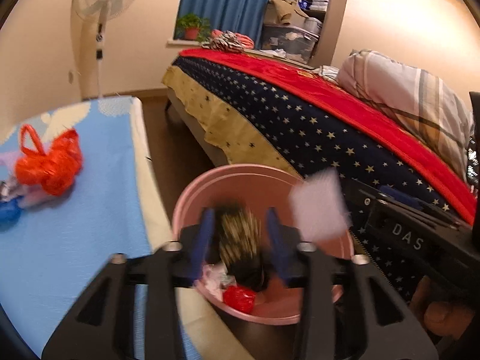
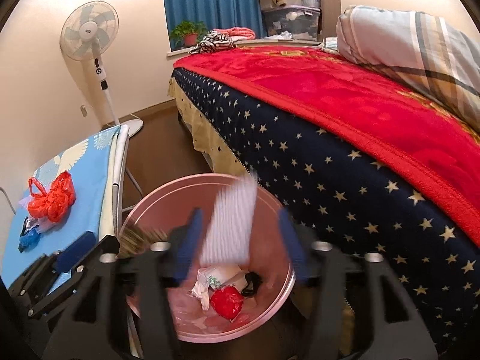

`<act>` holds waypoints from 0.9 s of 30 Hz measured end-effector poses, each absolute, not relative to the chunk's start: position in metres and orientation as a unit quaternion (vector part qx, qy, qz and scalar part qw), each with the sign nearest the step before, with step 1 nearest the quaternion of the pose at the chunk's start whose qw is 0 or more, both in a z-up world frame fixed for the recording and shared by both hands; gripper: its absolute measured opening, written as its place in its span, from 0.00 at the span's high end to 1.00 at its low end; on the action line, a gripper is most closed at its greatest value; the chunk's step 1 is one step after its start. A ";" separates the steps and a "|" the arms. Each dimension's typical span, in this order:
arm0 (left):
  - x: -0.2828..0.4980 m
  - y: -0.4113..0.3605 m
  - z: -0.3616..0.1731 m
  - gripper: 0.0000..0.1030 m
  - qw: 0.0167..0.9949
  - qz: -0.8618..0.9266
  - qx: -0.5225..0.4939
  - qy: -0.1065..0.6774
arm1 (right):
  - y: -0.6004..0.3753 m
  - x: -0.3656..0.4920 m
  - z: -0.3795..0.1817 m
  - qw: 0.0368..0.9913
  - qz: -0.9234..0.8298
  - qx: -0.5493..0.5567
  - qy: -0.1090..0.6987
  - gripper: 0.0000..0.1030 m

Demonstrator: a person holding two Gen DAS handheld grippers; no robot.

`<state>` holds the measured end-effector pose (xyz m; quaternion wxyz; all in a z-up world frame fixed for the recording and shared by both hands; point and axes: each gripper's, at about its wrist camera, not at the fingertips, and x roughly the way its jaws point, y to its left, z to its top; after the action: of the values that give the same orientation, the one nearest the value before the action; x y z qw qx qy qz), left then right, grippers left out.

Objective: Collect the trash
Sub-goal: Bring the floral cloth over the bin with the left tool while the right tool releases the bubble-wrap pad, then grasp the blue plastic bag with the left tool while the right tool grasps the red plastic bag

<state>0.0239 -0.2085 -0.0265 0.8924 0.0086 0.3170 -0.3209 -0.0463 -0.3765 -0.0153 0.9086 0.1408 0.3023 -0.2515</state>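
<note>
Two grippers are above the pink bin (image 2: 279, 207), which stands on the floor between the table with the blue cloth (image 1: 90, 225) and the bed (image 2: 345, 180).

The right gripper (image 2: 237, 246) has its blue fingers (image 2: 189, 249) spread wide, and a white sheet of paper (image 2: 229, 222) is between them, blurred and touching neither finger as far as I can see. I judge that it is released and falling, because the gripper is placed directly over the bin's opening so that the paper can only land inside.

The left gripper (image 1: 240, 246) is also over the bin. Its fingers (image 1: 204, 246) stand apart, and a dark, striped piece of trash (image 1: 240, 237) shows in the gap, very blurred. It seems free of both fingers, so I think it is dropping too, but the blur does not let me be sure.

At the bottom of the bin lie a red crumpled wrapper (image 2: 226, 301), some white tissue (image 2: 207, 285) and a small black thing (image 2: 252, 282).

More trash is not yet collected: an orange plastic bag (image 1: 49, 162) lies on the table cloth, with a blue crumpled piece (image 2: 28, 241) and other small scraps just beside it. The next reach probably goes there. The bag is thin and loose, so it is best pinched at a handle or a thick fold.
</note>
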 end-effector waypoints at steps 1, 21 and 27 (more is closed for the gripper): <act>0.024 -0.205 -0.025 0.54 0.893 -0.319 0.002 0.317 | -0.375 -0.047 -0.014 0.910 -0.252 0.137 0.301 0.44; 0.021 -0.122 -0.016 0.70 0.929 -0.229 -0.035 0.289 | -0.316 -0.026 -0.007 0.938 -0.158 0.130 0.280 0.53; 0.032 -0.085 -0.021 0.72 0.944 -0.161 -0.054 0.282 | -0.288 -0.002 -0.009 0.946 -0.098 0.137 0.277 0.60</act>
<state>0.0321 -0.0846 -0.0211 0.9442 -0.0541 0.2821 -0.1612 -0.0017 -0.2877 -0.0087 0.9459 0.1371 0.2774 -0.0978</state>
